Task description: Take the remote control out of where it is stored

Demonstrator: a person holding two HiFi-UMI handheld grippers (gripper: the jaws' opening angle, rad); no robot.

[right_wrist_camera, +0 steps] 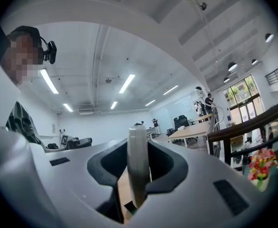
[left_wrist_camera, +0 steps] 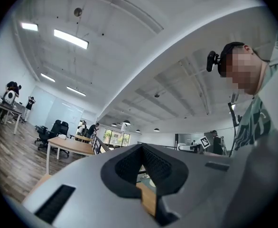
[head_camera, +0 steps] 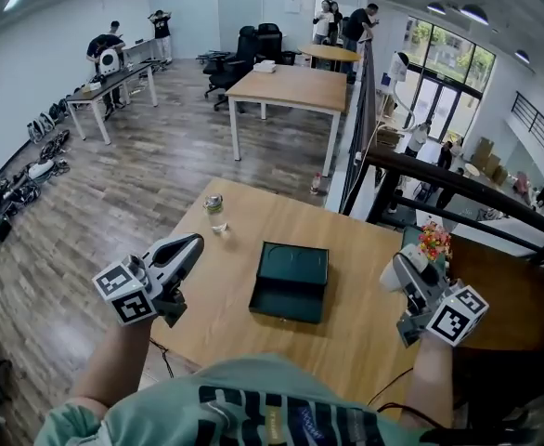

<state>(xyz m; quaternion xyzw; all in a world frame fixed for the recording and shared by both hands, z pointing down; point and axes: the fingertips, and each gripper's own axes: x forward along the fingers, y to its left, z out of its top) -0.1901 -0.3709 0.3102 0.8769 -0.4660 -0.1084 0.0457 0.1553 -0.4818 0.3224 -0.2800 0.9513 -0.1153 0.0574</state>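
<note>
Standing seemingly upright, long axis top-to-bottom, the remote control (right_wrist_camera: pixel 138 160) is pinched edge-on between the right gripper's (head_camera: pixel 402 275) 2 jaws; left gripper (head_camera: pixel 190 245) closed, empty.

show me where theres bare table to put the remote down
Widest bare wood lies left of the dark green box, between it, the small jar and the left edge of the table. A narrower strip runs right of the box, and another beyond it toward the far edge. The box fills the middle; it is tightest by the flowers at the right.
</note>
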